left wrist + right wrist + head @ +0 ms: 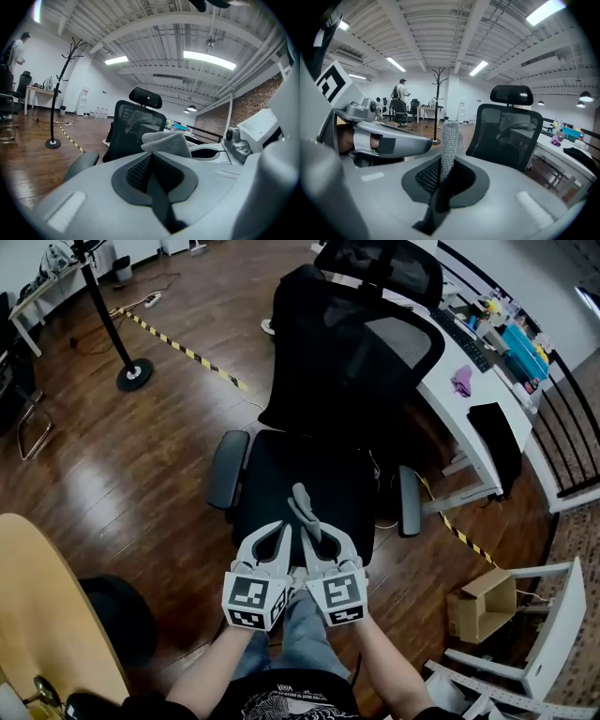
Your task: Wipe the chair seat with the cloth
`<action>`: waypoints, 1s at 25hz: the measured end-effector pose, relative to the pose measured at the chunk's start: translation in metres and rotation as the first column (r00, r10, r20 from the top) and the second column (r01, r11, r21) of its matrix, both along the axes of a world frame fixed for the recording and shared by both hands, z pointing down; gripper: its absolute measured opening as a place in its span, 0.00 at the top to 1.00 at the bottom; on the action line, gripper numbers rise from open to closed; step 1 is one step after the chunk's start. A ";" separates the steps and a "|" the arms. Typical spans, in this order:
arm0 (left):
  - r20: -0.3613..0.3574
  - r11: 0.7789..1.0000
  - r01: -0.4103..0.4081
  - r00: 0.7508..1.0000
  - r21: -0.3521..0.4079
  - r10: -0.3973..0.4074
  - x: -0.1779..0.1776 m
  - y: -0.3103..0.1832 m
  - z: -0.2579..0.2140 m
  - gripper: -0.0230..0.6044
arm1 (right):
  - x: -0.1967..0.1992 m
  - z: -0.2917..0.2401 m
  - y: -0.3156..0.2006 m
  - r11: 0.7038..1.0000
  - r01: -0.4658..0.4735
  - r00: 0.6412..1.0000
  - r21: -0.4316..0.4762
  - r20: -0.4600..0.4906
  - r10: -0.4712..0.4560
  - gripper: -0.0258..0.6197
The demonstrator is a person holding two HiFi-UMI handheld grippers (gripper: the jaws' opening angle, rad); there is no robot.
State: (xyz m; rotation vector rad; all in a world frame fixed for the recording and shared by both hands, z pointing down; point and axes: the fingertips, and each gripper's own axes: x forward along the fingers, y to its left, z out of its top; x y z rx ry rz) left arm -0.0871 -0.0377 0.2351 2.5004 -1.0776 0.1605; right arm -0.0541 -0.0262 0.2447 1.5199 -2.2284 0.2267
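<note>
The grey knitted cloth stood pinched in the right gripper, whose jaws were clamped on its lower end. The rest of it stuck out forward over the black padded chair seat; whether it touched the seat could not be told. The left gripper sat just beside it, jaws pressed together with nothing between them, and the cloth showed past its right side. In the right gripper view the cloth rose upright out of the jaw notch.

Both grippers hung over the front of the seat, above the person's jeans-clad knees. A grey armrest flanked the seat on the left and another on the right. The black mesh backrest closed off the far edge.

Behind the chair on the right ran a long white desk with a purple rag on it. A black coat stand and yellow-black floor tape stood well apart on the left. An open cardboard box lay on the wooden floor to the right, and a pale round tabletop sat near the person's left.
</note>
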 end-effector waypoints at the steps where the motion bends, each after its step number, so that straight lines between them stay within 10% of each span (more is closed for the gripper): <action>1: -0.001 1.000 0.018 1.000 0.002 -0.018 0.003 -0.012 0.005 0.96 | 0.002 0.007 -0.013 1.000 0.018 1.000 -0.004 -0.003 -0.018 0.94; 25: 0.070 0.956 0.252 0.967 -0.154 -0.244 0.034 -0.180 0.174 0.96 | 0.048 0.265 -0.293 0.948 0.267 0.938 -0.171 -0.180 -0.297 0.94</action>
